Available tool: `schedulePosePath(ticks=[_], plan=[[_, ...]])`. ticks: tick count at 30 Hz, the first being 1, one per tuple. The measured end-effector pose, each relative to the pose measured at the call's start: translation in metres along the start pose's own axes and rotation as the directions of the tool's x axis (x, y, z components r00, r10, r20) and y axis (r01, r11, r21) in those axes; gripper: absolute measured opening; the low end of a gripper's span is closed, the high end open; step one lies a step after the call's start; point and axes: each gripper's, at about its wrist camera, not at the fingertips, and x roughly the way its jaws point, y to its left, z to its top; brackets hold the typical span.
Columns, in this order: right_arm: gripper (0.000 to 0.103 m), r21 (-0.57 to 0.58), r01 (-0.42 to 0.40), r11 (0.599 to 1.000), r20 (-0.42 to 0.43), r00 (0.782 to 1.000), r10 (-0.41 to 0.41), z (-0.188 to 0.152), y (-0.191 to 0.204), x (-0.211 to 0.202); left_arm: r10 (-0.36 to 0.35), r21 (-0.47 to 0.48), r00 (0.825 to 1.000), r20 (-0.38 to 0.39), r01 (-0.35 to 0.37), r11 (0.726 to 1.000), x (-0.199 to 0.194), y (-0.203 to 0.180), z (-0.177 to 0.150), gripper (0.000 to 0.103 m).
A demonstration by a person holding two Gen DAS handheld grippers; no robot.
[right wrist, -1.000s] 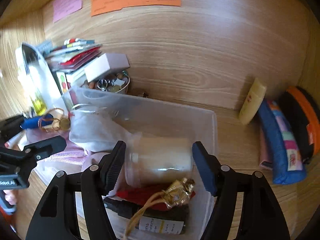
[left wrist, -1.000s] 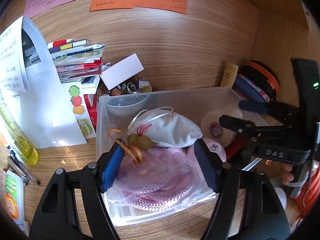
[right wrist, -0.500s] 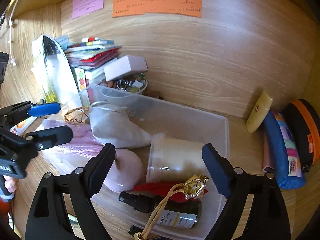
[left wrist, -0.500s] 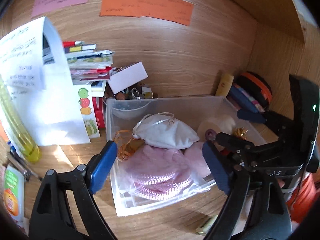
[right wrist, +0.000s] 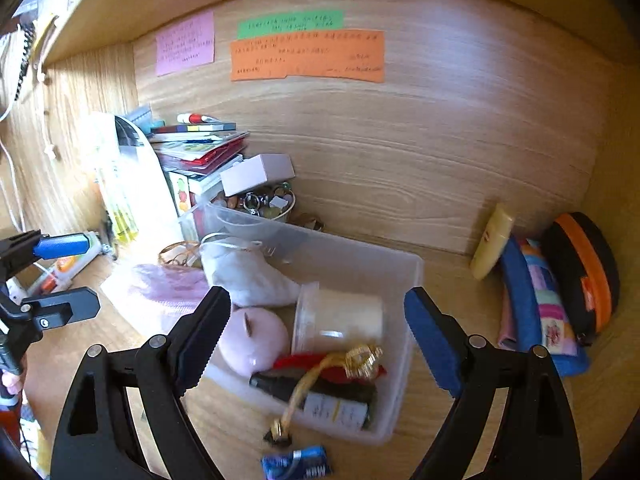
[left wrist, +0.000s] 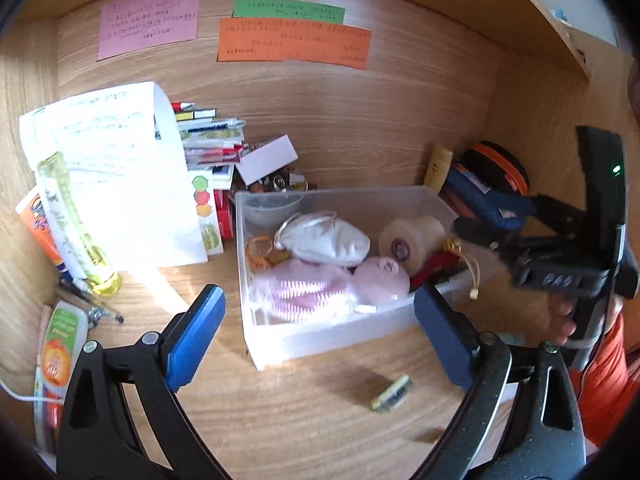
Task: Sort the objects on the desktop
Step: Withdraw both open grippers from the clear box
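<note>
Wooden desk (left wrist: 304, 408) | alcove back wall (right wrist: 420, 152) | both hand-held grippers released, empty

Orange, green and pink notes (left wrist: 294, 42) hang above a clear bin (left wrist: 340, 336) (holding a pale pink pouch (left wrist: 304, 290)).

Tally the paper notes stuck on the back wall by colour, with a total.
Pink note: 1
Green note: 1
Orange note: 1
Total: 3
</note>
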Motion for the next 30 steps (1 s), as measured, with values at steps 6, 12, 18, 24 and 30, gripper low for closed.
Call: schedulePosePath(ticks=[6,12,18,24,30], plan=[[0.102,0.039,0.027,0.999,0.014,1.0,-0.027,-0.029,-0.01,-0.032,0.044,0.034,0.998,-0.047,-0.042,0.999,0.004,-0.006,-0.023,0.096],[0.102,0.055,0.039,0.998,-0.022,0.999,-0.038,-0.056,-0.012,-0.049,0.067,0.051,0.995,-0.076,-0.064,0.997,0.009,-0.016,-0.042,0.096],[0.102,0.065,0.024,0.998,-0.066,0.998,-0.02,-0.089,-0.006,-0.061,0.106,0.089,0.991,-0.082,-0.098,0.991,0.009,-0.029,-0.058,0.096],[0.102,0.089,-0.017,0.996,-0.105,0.994,0.026,-0.116,-0.001,-0.066,0.127,0.143,0.987,-0.096,-0.113,0.983,0.009,-0.042,-0.075,0.097],[0.102,0.044,-0.056,0.997,-0.108,0.992,0.06,-0.135,0.016,-0.077,0.157,0.203,0.985,-0.066,-0.141,0.969,0.008,-0.054,-0.09,0.092]])
